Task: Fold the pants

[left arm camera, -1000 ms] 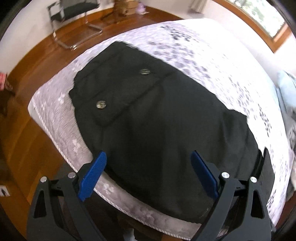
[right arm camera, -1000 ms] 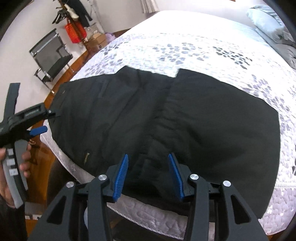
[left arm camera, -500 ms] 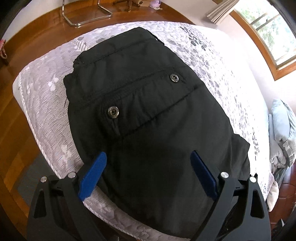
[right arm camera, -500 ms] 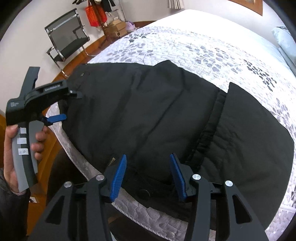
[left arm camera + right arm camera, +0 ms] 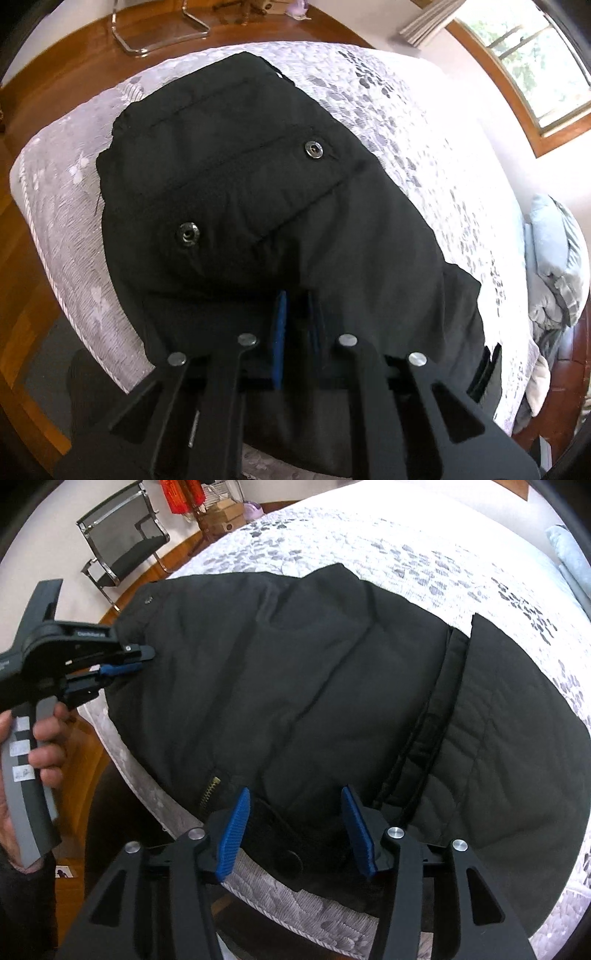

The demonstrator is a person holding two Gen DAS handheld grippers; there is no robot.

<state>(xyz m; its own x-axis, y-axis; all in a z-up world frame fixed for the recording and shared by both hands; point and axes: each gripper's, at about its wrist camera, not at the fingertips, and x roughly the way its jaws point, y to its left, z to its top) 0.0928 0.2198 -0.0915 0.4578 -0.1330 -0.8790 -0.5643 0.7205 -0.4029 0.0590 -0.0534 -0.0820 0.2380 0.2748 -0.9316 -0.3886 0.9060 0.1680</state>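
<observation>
The black padded fabric pants (image 5: 258, 206) are lying spread across the near corner of the bed with the white, grey-leaf-patterned quilted cover (image 5: 424, 122), their near side running along the bed's front edge and partly hanging over it. In the left wrist view two round metal snap buttons (image 5: 313, 150) are showing on a flapped pocket of the pants.

The left gripper (image 5: 295, 321) is sitting with its blue-padded fingers (image 5: 279, 332) drawn close together, and dark cloth from the near side of the pants is lying between them, so it is pinching the pants at the bed's front edge. In the right wrist view the same gripper (image 5: 142, 657) is reaching into the pants' left end, with the person's hand (image 5: 48, 738) wrapping its grey handle.

The right gripper (image 5: 295, 830) is hovering over the front edge of the bed with its blue ribbed fingers (image 5: 232, 838) spread apart, the pants' edge lying between them but not clamped. A brass zipper (image 5: 209, 790) is showing just beside its left finger.

A black mesh chair with a chrome frame (image 5: 122, 546) is standing on the wooden floor (image 5: 55, 74) beyond the bed's far-left corner.
</observation>
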